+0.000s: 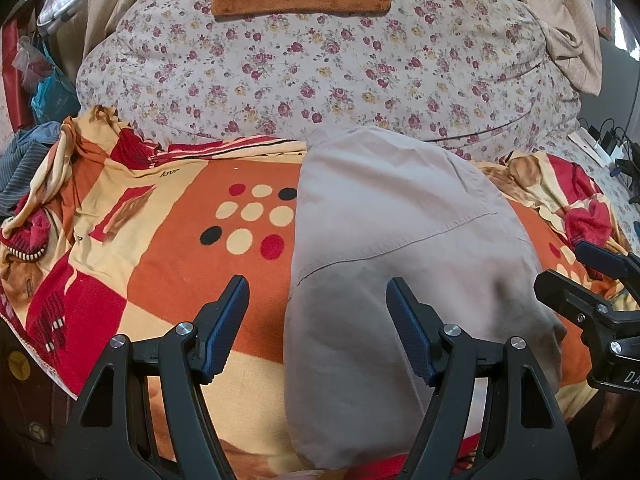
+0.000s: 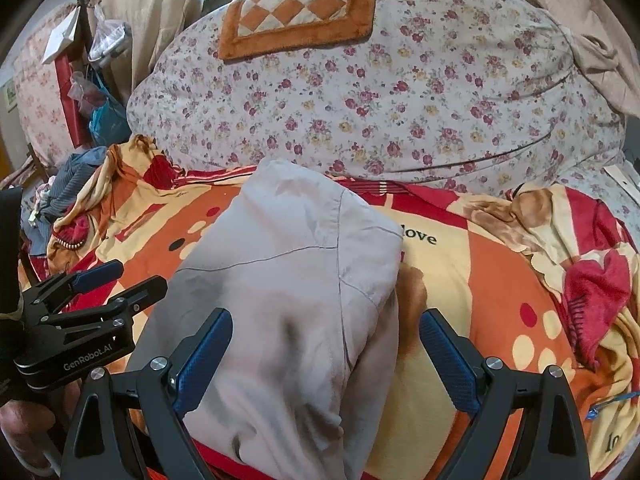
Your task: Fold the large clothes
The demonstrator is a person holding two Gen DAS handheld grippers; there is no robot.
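The left gripper (image 1: 318,300) hovers with jaws spread apart and nothing between them, poised over the left edge of the beige garment (image 1: 400,248). That garment lies folded into a long, narrow strip on the orange, red and cream patterned blanket (image 1: 160,260), running away toward the floral bedding (image 1: 320,80) heaped behind the blanket. Its cloth is plain pale beige, lightly creased, crossed by stitched seams. The right gripper (image 2: 326,340), jaws likewise released and empty, hangs above the garment's right edge, near the word "love" printed on the blanket.
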